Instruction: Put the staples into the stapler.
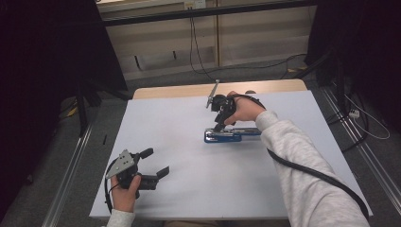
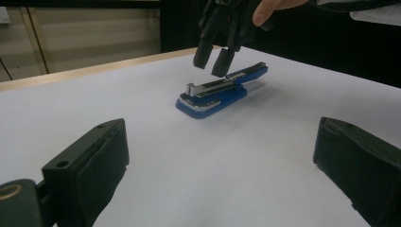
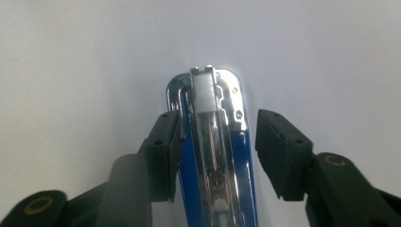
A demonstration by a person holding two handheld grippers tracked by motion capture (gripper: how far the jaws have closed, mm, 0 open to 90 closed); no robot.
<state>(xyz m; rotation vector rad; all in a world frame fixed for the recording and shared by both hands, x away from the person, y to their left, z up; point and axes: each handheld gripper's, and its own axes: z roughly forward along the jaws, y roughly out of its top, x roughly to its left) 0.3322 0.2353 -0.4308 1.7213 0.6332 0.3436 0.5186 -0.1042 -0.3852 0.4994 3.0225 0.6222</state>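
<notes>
A blue stapler (image 1: 226, 135) lies on the white table (image 1: 179, 118), right of centre, with its metal staple channel showing on top. My right gripper (image 1: 219, 126) points down over it, open. In the right gripper view its jaws straddle the stapler (image 3: 213, 156) near the front end; the left jaw is close against the blue edge and the right jaw stands apart from it. My left gripper (image 1: 155, 162) rests low near the table's front left, open and holding nothing. The left gripper view looks between its jaws at the stapler (image 2: 215, 94) and the right gripper (image 2: 213, 59) above it.
A light wooden strip (image 1: 189, 89) borders the table's far edge. Cables (image 1: 196, 52) run across the floor and wall beyond it. Dark stands and curtains flank both sides. Bare white table lies between the two grippers.
</notes>
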